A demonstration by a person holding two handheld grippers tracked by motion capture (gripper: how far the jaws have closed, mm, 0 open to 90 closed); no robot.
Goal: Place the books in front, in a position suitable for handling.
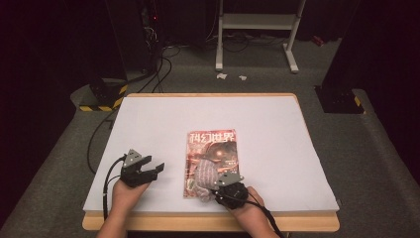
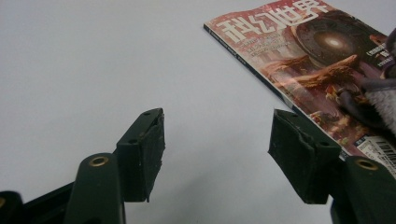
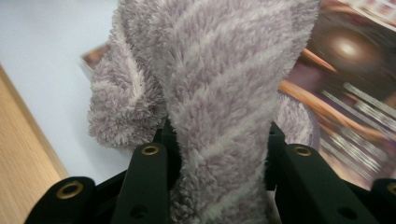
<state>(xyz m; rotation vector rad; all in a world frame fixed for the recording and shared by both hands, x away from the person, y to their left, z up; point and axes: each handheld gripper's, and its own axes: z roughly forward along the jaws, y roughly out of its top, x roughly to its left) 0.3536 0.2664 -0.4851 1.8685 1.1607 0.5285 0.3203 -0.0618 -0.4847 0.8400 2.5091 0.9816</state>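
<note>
The right gripper (image 3: 219,140) is clamping a fuzzy sock (image 3: 210,84) over the magazine's (image 1: 210,161) near end. The left gripper (image 1: 148,168) is resting apart, empty, on the tabletop (image 1: 277,129), left of the magazine.

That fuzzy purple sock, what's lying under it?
A magazine with a red science-fiction cover lies on the white table beneath the striped sock, which the right gripper clamps. The sock hides the cover's lower middle.

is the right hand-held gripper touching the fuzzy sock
Touching. The right gripper view shows the right hand-held gripper with both jaws pressed into the striped fuzzy sock, which bulges out between them above the magazine.
</note>
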